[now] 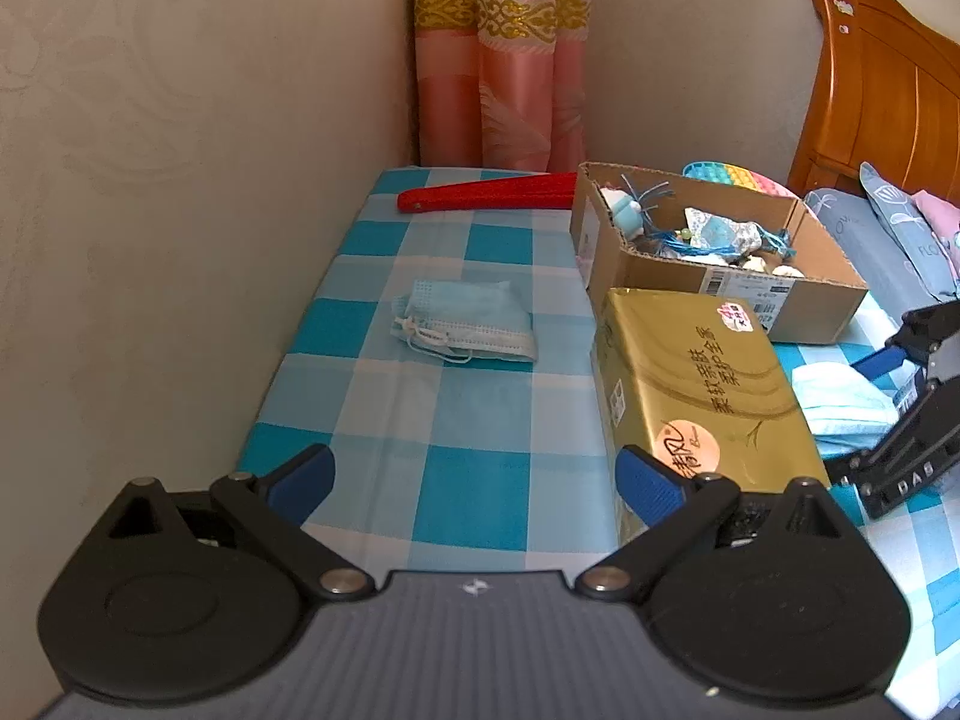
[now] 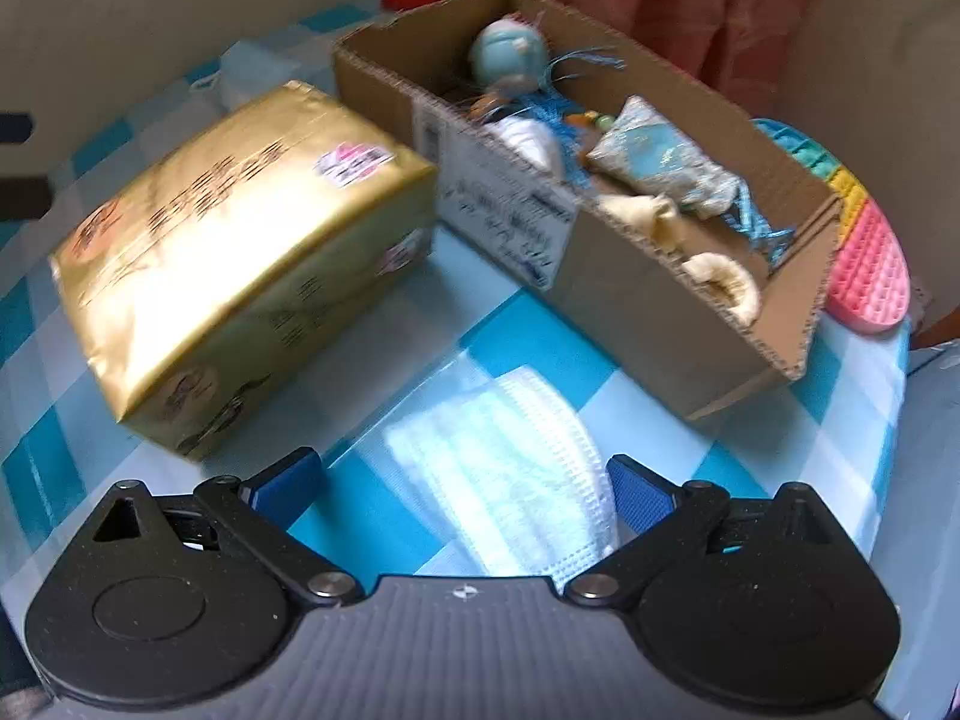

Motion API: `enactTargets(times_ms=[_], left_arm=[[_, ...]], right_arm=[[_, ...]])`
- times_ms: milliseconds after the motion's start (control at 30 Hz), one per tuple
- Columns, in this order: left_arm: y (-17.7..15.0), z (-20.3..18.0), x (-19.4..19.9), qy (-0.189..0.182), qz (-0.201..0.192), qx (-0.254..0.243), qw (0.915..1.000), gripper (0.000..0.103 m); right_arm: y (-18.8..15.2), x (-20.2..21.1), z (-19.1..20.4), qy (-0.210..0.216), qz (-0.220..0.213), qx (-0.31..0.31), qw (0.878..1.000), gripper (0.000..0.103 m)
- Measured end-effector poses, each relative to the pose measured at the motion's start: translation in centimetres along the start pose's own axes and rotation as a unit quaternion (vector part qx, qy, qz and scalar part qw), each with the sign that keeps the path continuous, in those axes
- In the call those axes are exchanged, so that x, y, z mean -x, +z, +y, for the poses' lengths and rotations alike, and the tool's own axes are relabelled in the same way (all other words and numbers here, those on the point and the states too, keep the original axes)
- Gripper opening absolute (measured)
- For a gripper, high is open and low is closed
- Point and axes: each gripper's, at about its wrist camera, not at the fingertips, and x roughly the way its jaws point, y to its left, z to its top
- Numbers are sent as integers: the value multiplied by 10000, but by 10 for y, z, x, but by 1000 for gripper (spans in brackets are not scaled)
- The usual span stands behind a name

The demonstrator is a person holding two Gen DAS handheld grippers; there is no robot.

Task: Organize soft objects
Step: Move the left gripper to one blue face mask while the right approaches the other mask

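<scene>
Here the left hand-held gripper [image 1: 474, 480] hung with its blue pads spread wide and nothing between them, above the desk [image 1: 474, 420] and its blue-and-white checked cloth; further along lay a folded stack of face masks [image 1: 465, 324], well apart from the gripper and just left of a gold tissue pack [image 1: 702, 384]; behind that pack stood an open cardboard box [image 1: 708, 252] holding small toys and tasselled things, with a red folded fan [image 1: 486, 193] lying beside its far left corner; the right hand-held gripper [image 2: 468, 489] likewise stood open, a single pale blue face mask [image 2: 510, 468] lying flat on the cloth between its pads; whether either pad touched the mask could not be told; the gold tissue pack sat to the left of this mask, and a rainbow pop toy [image 2: 864, 240] leaned at the box's far side.
</scene>
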Motion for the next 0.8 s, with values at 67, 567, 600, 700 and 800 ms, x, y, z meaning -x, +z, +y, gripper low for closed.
enactTargets(times_ms=[67, 567, 600, 700, 800], left_arm=[[2, 1, -3, -24, -2, 7, 10000, 100], [48, 13, -57, 77, 210, 333, 9992, 100], [52, 13, -61, 97, 227, 333, 9991, 100], [65, 12, -76, 91, 298, 384, 9988, 100], [77, 10, -93, 113, 436, 428, 9981, 100]], right_arm=[[0, 0, 3, 79, 72, 55, 9999, 102], [-4, -3, 10, 395, 231, -64, 9989, 103], [-5, -3, 9, 393, 235, -48, 9989, 103], [-5, -3, 9, 393, 230, -53, 9990, 103], [-3, -4, 8, 412, 239, -15, 9989, 103]])
